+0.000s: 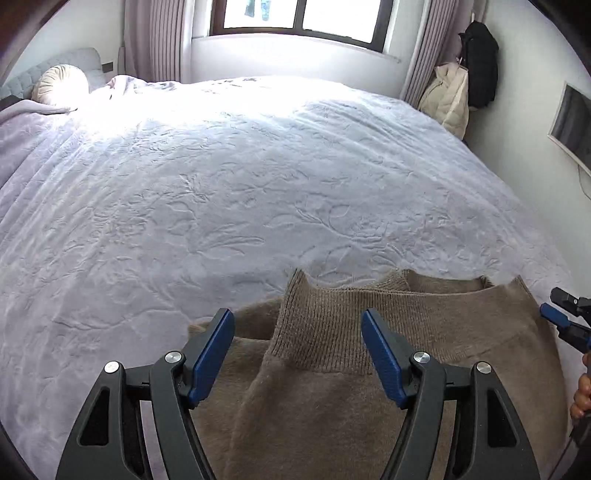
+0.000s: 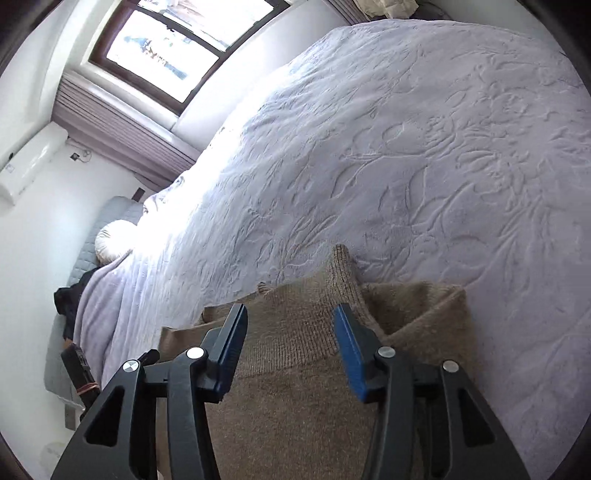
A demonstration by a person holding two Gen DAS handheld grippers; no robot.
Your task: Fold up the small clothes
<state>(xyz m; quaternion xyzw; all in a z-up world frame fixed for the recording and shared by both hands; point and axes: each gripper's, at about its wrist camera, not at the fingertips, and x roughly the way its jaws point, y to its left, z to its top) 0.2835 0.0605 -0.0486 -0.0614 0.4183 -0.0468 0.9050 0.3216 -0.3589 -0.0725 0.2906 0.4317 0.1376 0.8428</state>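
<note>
A small brown knit garment (image 1: 332, 369) with a ribbed band lies on the pale lilac bedspread (image 1: 221, 203) near the front edge. My left gripper (image 1: 297, 325) is open, its blue pads just above the ribbed band. My right gripper (image 2: 290, 321) is open too, hovering over the same garment (image 2: 295, 387), with the ribbed band between its fingers. The right gripper's fingertips (image 1: 561, 317) show at the right edge of the left wrist view, beside the garment's right edge.
The bed fills most of both views. A round cushion (image 1: 61, 83) and grey headboard (image 1: 48, 62) are at the far left. A window (image 1: 299, 18), curtains and hanging coats (image 1: 461, 85) stand behind the bed. An air conditioner (image 2: 29, 162) hangs on the wall.
</note>
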